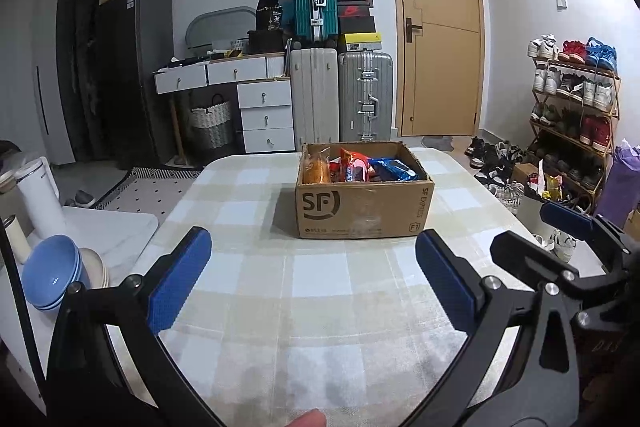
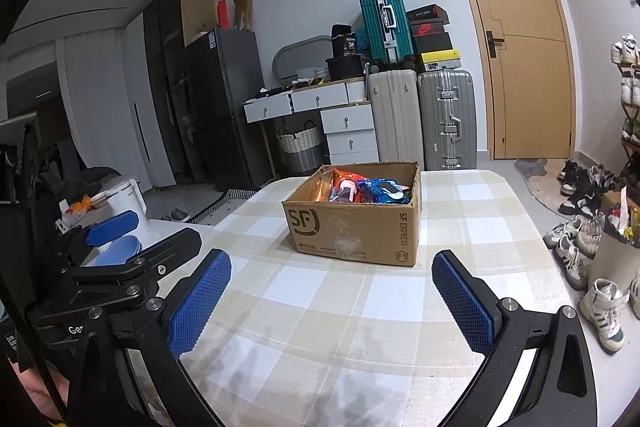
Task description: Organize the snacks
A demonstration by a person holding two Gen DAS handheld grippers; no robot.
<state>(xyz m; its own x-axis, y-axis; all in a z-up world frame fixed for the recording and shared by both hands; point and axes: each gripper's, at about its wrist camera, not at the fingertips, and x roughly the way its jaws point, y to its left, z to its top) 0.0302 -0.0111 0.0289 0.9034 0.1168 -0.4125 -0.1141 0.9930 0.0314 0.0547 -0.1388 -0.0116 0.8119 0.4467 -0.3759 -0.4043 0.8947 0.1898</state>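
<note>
Snack box ahead, well beyond both spread, seemingly empty grippers.

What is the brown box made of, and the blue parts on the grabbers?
The box looks like plain corrugated cardboard: dull brown, printed lettering, rough torn top edges. The blue pads on the right gripper and left gripper look like rubber or soft plastic, going by their fine bumpy grid texture, though the exact material can't be told.
</note>
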